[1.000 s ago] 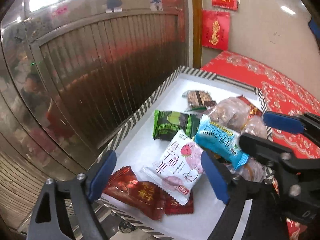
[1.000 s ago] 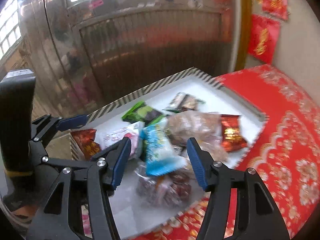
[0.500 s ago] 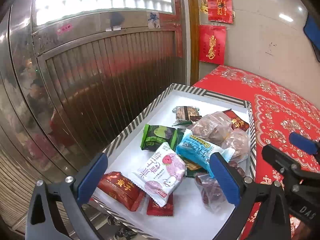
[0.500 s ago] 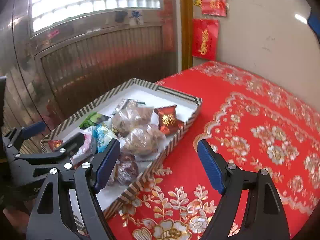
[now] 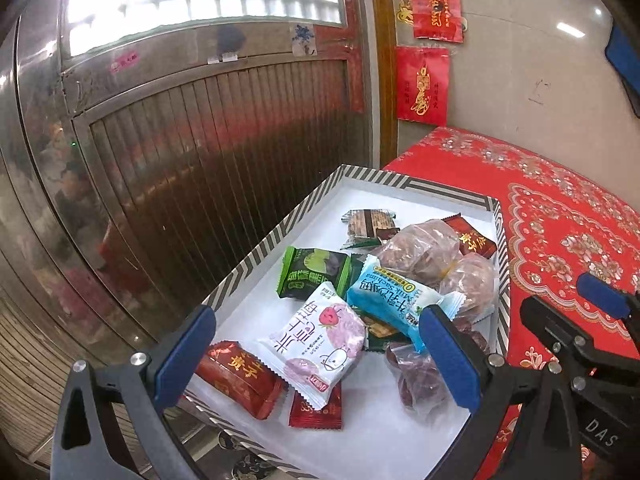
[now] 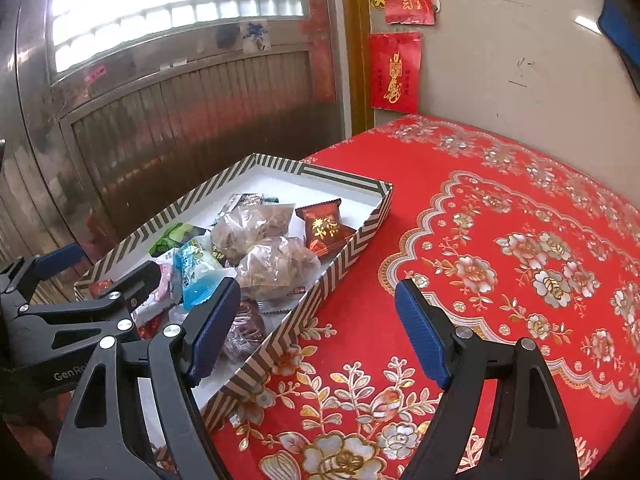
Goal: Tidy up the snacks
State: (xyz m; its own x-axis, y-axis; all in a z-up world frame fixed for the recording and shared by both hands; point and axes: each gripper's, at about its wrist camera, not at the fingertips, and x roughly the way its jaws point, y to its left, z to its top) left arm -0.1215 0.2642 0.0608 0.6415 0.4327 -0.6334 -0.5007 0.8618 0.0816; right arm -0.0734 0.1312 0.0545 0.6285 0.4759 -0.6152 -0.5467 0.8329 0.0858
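The snacks all lie inside the striped box point(image 5: 280, 236), which sits at the left edge of the red cloth point(image 6: 520, 220); no packet shows on the cloth itself. That fits the gathering being done, or a box about to be emptied and sorted, and the pictures do not settle which.

Within the box the packets are heaped toward its right wall: the blue packet point(image 5: 390, 300) rides on top of the clear bags point(image 5: 420, 246), and the pink packet point(image 5: 316, 338) overlaps a red packet point(image 5: 240, 376) at the near end. The green packet point(image 5: 314, 274) lies flatter, further left. The far end of the box is bare.

The left gripper point(image 5: 316, 352) hangs over the near end, jaws spread wide and holding nothing. The right gripper point(image 6: 316, 332) is likewise spread and empty, straddling the box's right wall, probably a little above it, though height is hard to judge.
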